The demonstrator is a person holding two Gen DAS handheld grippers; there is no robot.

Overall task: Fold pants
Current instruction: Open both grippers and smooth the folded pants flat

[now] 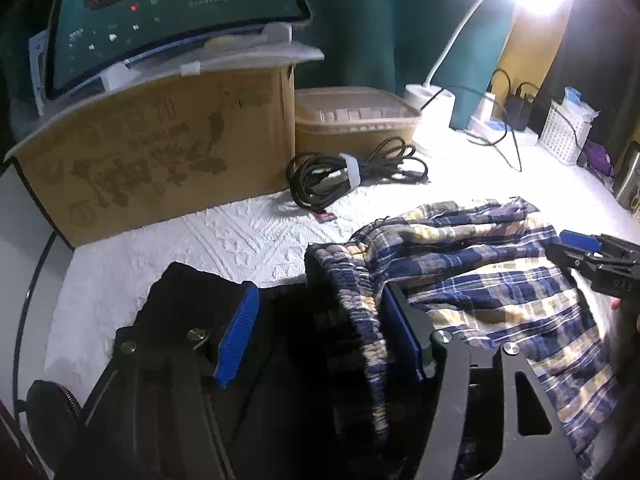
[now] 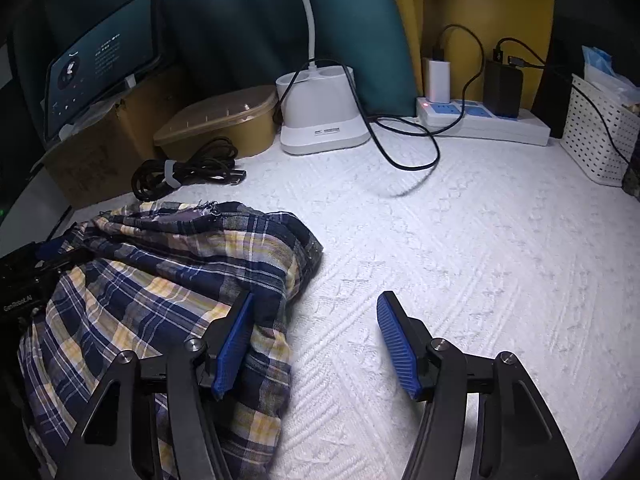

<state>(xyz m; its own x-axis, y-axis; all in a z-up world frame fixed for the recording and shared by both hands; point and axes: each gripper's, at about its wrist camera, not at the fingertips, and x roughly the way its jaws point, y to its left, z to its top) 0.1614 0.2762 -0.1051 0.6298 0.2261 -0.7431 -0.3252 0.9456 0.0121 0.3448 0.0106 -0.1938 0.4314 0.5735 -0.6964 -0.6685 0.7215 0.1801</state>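
The plaid pants (image 1: 480, 272), navy, white and yellow, lie bunched on the white textured cover (image 1: 240, 236). My left gripper (image 1: 320, 340) is open, with the elastic waistband (image 1: 352, 292) standing between its blue pads, near the right pad. A dark garment (image 1: 188, 292) lies under its left finger. In the right wrist view the pants (image 2: 160, 280) lie at the left. My right gripper (image 2: 316, 344) is open; its left pad (image 2: 234, 344) rests over the pants' right edge and its right pad (image 2: 398, 348) is over bare cover. The right gripper also shows in the left wrist view (image 1: 592, 256).
At the back stand a cardboard box (image 1: 160, 152) with a tablet (image 1: 172, 12) on it, a tan lidded container (image 1: 356, 120), a bundled black cable (image 1: 348, 172), a white lamp base (image 2: 320, 112), a power strip (image 2: 484, 120) with chargers, and a white basket (image 2: 600, 132).
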